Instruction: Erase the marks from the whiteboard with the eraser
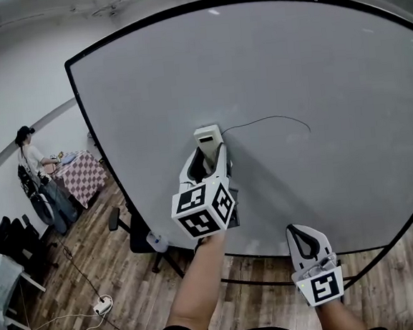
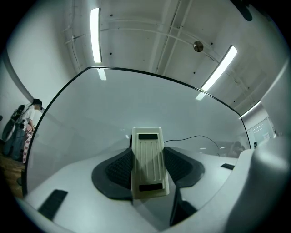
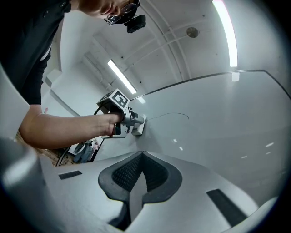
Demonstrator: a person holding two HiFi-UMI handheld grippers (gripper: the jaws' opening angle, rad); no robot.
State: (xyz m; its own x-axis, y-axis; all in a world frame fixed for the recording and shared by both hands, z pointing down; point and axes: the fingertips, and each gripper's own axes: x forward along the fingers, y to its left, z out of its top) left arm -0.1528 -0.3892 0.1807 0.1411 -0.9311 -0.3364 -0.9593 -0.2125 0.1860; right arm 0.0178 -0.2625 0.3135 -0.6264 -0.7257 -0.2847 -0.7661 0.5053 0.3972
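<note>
A large whiteboard [image 1: 292, 81] with a black frame fills the head view. One thin black curved mark [image 1: 271, 119] runs across its middle, and it shows again as a mark [image 2: 195, 137] in the left gripper view. My left gripper [image 1: 209, 153] is shut on a cream eraser [image 1: 208, 137] whose far end presses on the board just left of the mark's start. The eraser [image 2: 148, 161] sits lengthwise between the black pads [image 2: 119, 167]. My right gripper [image 1: 308, 239] hangs low near the board's bottom edge, shut with nothing in it; its pads [image 3: 157, 175] meet.
At the far left a person [image 1: 39, 179] stands by a table with a checked cloth [image 1: 84, 177]. A black office chair [image 1: 137, 235] and another chair [image 1: 16, 242] stand on the wood floor [image 1: 117, 291], where a white cable and power strip [image 1: 100, 304] lie.
</note>
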